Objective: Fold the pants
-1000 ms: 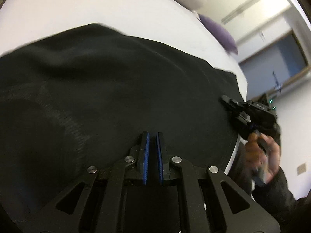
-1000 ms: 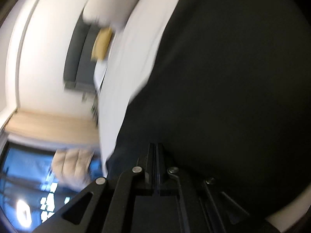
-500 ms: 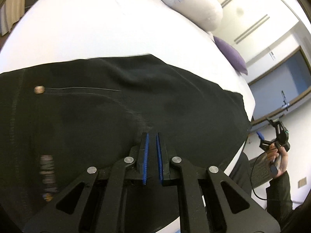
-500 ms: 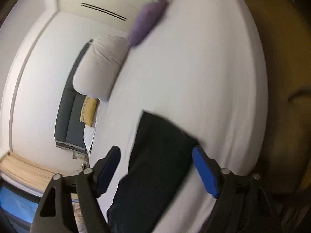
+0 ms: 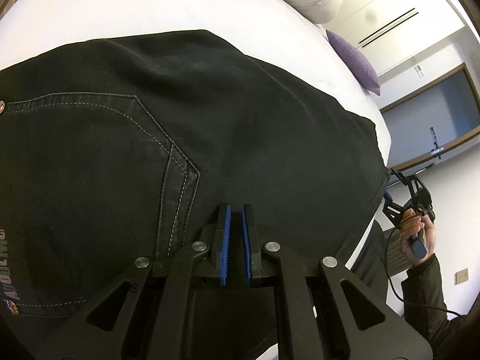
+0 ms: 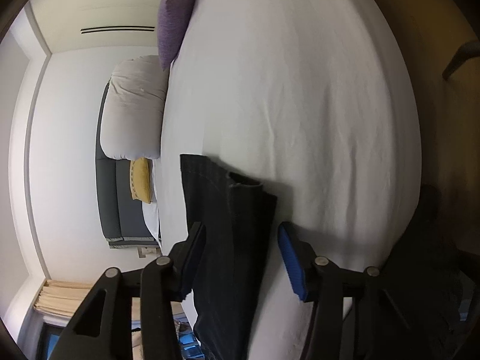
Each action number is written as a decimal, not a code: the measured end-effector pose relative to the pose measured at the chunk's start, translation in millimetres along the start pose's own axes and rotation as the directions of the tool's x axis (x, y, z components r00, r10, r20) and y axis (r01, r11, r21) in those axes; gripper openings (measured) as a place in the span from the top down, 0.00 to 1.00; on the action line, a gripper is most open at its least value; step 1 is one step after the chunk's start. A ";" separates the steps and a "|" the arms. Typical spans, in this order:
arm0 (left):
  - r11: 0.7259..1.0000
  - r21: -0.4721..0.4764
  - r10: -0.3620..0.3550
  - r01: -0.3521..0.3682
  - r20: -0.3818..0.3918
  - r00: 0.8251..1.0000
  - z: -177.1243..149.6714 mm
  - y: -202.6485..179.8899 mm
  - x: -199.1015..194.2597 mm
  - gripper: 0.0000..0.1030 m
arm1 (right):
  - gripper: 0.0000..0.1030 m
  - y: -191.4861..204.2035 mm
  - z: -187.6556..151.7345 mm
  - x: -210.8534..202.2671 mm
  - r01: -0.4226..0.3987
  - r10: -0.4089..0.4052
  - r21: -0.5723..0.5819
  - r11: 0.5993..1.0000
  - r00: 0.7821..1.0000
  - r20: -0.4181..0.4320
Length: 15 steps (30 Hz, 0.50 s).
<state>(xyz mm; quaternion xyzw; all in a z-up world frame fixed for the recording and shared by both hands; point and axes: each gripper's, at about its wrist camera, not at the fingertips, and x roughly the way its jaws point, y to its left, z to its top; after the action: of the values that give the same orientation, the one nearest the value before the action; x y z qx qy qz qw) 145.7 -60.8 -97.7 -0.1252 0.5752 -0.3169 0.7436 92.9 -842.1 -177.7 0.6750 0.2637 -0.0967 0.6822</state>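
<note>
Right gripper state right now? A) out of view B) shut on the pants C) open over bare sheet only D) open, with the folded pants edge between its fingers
D: in the right wrist view the right gripper has its fingers spread wide, and the folded edge of the black pants lies in the gap between them on the white bed sheet, with neither pad pressing on the cloth.

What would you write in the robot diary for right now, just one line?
task: fold pants | left gripper: nearly shut over black pants | right gripper: open by pant-leg end | surface: white bed
</note>
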 end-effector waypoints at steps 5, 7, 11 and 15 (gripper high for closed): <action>1.000 -0.003 0.000 0.000 0.001 1.000 -1.8 -0.6 3.7 0.93 | 0.49 -6.7 2.9 9.2 -0.055 0.055 0.047 0.997 0.998 0.007; 1.000 -0.003 0.002 -0.002 0.000 1.000 0.0 -4.6 8.1 0.93 | 0.49 -8.3 4.2 8.1 -0.083 0.082 0.062 0.995 0.996 0.017; 1.000 -0.002 0.004 -0.004 0.000 1.000 0.0 -5.5 8.4 0.93 | 0.50 -9.3 3.4 5.6 -0.109 0.108 0.062 0.992 0.994 0.025; 1.000 -0.001 0.007 -0.007 -0.002 1.000 -0.4 -6.8 10.2 0.93 | 0.56 -12.7 2.8 7.9 -0.160 0.158 0.075 0.984 0.987 0.026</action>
<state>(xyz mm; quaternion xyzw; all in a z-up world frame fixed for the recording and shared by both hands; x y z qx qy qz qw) 144.5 -72.2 -101.9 -0.1231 0.5765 -0.3141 0.7442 94.1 -844.0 -192.8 0.7186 0.1981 -0.0588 0.6641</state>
